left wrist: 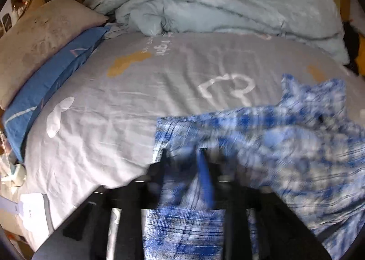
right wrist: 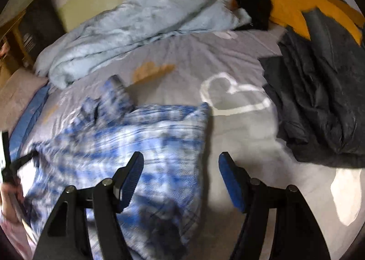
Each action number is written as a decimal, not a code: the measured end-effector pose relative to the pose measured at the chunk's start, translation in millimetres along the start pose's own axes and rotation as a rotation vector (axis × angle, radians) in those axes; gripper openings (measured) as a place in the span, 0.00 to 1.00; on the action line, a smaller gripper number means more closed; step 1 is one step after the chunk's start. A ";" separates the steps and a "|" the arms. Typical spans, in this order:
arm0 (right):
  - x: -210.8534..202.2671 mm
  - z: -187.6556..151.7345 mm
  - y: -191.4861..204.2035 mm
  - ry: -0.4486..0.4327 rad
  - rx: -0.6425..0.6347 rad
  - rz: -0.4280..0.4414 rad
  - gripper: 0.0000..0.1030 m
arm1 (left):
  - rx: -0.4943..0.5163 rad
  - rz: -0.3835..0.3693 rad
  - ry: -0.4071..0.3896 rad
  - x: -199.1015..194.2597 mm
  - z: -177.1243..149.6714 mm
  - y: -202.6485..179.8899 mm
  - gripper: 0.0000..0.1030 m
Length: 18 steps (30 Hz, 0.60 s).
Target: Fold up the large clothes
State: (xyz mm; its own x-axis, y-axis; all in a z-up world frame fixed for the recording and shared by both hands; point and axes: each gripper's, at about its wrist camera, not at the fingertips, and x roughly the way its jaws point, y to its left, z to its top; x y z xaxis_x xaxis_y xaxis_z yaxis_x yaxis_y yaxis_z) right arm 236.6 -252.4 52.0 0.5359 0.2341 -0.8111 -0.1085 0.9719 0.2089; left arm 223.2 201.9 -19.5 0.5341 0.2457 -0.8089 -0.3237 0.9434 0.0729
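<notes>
a rumpled pale blue quilt (left wrist: 228,4) lies bunched along the far side of the bed (left wrist: 109,91), whose grey sheet carries a white heart outline (right wrist: 232,96) (and an orange patch (right wrist: 152,70)). a beige pillow (left wrist: 38,39) rests on a blue pillow (left wrist: 50,82). dark grey clothes (right wrist: 319,96) are heaped near an orange cushion (right wrist: 287,7).

The blue-and-white plaid shirt (right wrist: 146,146) lies rumpled, seemingly partly folded, on the grey bedsheet (right wrist: 239,141).

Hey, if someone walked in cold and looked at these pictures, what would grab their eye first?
First, the blue-and-white plaid shirt, rumpled on the near side of the grey bedsheet, some of its cloth lying between the left gripper's fingers. Next, the white heart outline printed on the sheet beyond the open right gripper, then the pale blue duvet heaped at the far edge.
</notes>
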 end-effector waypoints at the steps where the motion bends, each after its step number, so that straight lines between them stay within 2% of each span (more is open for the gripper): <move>1: -5.3 -2.7 6.8 0.017 -0.040 0.045 0.64 | 0.002 -0.029 -0.010 -5.3 0.0 -0.8 0.57; 2: -9.9 -6.1 12.5 0.037 -0.068 0.090 0.64 | 0.005 -0.044 -0.023 -12.0 0.1 -2.7 0.62; 4: -21.1 -16.3 25.1 0.062 -0.114 0.172 0.64 | 0.012 -0.055 -0.062 -29.7 -3.2 -5.9 0.64; 6: -28.7 -26.6 38.8 0.076 -0.179 0.219 0.64 | 0.019 -0.079 -0.084 -50.0 -8.6 -10.8 0.67; 7: -31.7 -33.1 47.5 0.080 -0.233 0.217 0.64 | 0.013 -0.102 -0.096 -60.1 -10.8 -12.4 0.68; 9: -31.4 -48.1 63.7 0.080 -0.352 0.101 0.62 | -0.007 -0.160 -0.119 -79.7 -16.2 -16.0 0.70; 10: -29.2 -56.0 65.0 0.068 -0.376 0.026 0.43 | -0.013 -0.182 -0.126 -87.7 -20.1 -18.3 0.71; 11: -27.5 -60.3 62.9 0.061 -0.375 0.005 0.30 | -0.011 -0.194 -0.131 -94.4 -24.3 -21.0 0.72; 12: -24.9 -64.3 57.1 0.064 -0.355 -0.005 0.05 | -0.004 -0.202 -0.134 -98.9 -28.9 -23.1 0.72; 16: -41.0 -68.1 26.1 0.011 -0.201 -0.006 0.03 | 0.021 -0.173 -0.128 -112.3 -53.1 -24.5 0.72; 18: -48.9 -74.1 12.4 0.021 -0.151 -0.032 0.03 | 0.012 -0.152 -0.090 -112.5 -69.1 -20.4 0.71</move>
State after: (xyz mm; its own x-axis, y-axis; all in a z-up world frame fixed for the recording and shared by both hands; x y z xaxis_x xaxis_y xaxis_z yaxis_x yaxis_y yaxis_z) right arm 147.0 -250.0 53.8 0.5236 0.2018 -0.8277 -0.2168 0.9711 0.0997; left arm 115.7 139.6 29.7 0.6440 0.1185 -0.7558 -0.2248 0.9736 -0.0389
